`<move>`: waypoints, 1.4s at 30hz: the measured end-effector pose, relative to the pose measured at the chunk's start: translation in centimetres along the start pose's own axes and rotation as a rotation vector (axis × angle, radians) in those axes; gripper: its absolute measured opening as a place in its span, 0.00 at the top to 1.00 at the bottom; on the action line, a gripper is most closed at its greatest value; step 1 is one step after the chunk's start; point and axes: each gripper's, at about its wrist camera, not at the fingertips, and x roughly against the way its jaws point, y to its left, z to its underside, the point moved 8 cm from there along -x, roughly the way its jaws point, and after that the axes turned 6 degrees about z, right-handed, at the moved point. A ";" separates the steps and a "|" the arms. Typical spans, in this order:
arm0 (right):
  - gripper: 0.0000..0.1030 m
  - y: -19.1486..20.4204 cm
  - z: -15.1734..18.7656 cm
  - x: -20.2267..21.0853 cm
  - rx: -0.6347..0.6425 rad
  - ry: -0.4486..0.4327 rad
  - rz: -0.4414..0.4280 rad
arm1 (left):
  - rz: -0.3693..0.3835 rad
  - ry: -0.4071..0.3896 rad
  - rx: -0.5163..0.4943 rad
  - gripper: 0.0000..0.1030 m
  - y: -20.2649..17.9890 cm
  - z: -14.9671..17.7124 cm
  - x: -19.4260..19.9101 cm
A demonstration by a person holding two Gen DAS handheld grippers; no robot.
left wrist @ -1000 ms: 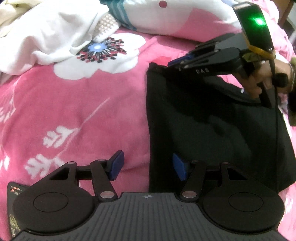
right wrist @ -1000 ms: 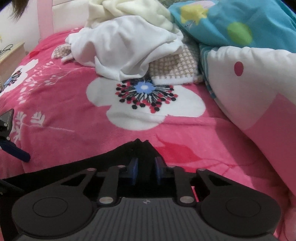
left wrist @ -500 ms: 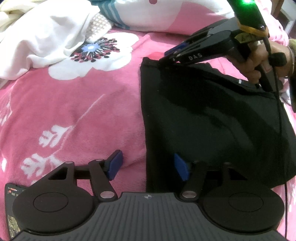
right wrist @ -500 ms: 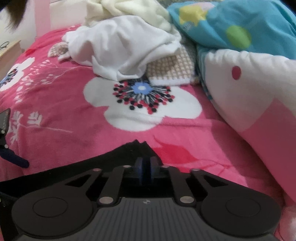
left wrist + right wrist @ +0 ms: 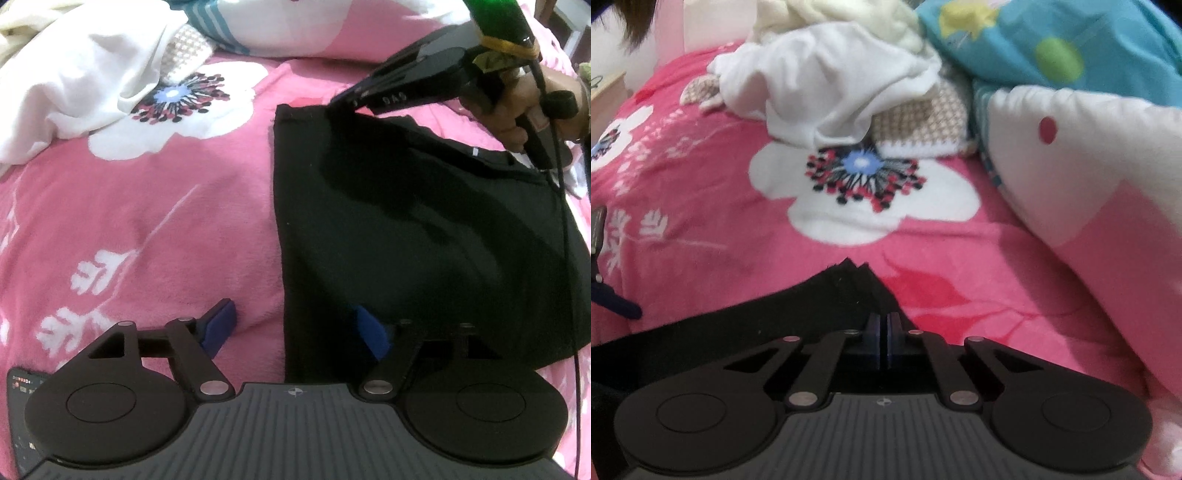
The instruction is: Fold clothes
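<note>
— Black garment (image 5: 424,229), where is it lying right now?

— It is lying spread flat on the pink flowered blanket (image 5: 147,229) of the bed, filling the right half of the left wrist view. Its left edge is running straight down the middle of that frame, toward the lower centre.

— And the left gripper (image 5: 295,328)?

— It is sitting at the bottom of the frame with its jaws apart and widening. One blue pad (image 5: 218,328) is resting over the pink blanket, the other (image 5: 369,332) is lying over the black cloth, so the garment's edge is passing between them, but the pads are not pressing on it.

— What is the right gripper (image 5: 343,99) doing?

— It is coming in from the upper right of the frame, held in a hand (image 5: 517,107). Its jaws are together, clamped on the garment's top edge near the upper left corner. In the right wrist view the pads (image 5: 884,339) are meeting at lower centre and a peak of black fabric (image 5: 849,295) is standing up just beyond them.

— Anything else on the bed?

— A heap of white clothes (image 5: 827,88) is sitting at the upper centre of that view, over a checked cloth (image 5: 923,125). A pink and white quilt (image 5: 1089,166) is lying along the right, with a teal one (image 5: 1052,40) above it.
</note>
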 end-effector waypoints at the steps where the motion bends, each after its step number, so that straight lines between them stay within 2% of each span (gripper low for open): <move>1: 0.98 0.0 -0.1 0.1 0.003 -0.007 0.010 | -0.001 0.000 0.001 0.28 0.0 0.0 0.0; 7: 0.99 0.0 -0.5 0.7 0.036 -0.030 0.060 | -0.007 0.001 0.007 0.28 0.0 -0.1 0.1; 16: 0.95 -0.3 -0.1 0.0 0.068 0.002 0.125 | -0.039 -0.003 -0.037 0.28 -0.4 0.2 -0.1; 19: 0.92 -0.3 -1.3 0.6 0.027 -0.045 0.063 | -0.043 -0.008 -0.038 0.28 -0.4 0.3 -0.1; 21: 0.85 0.1 -2.0 0.5 0.031 -0.058 0.022 | -0.045 -0.010 -0.039 0.28 -0.4 0.4 0.0; 22: 0.81 0.5 -2.2 0.3 0.050 -0.062 0.005 | -0.046 -0.010 -0.039 0.28 -0.4 0.4 0.0; 25: 0.76 1.7 -2.6 -0.5 0.114 -0.069 -0.039 | -0.048 -0.009 -0.047 0.28 -0.5 0.6 0.0; 29: 0.76 2.7 -2.1 -2.2 0.161 -0.034 -0.081 | -0.042 -0.009 -0.050 0.28 -0.4 0.7 0.1; 30: 0.79 2.9 -1.9 -2.4 0.172 -0.028 -0.087 | -0.041 -0.009 -0.050 0.28 -0.4 0.8 0.1; 33: 0.95 3.1 -1.6 -2.4 0.185 -0.029 -0.088 | -0.040 -0.011 -0.050 0.28 -0.5 0.9 0.2; 42: 0.98 2.4 -3.2 -0.1 0.149 -0.121 -0.017 | -0.019 -0.007 -0.006 0.28 -0.1 0.5 0.6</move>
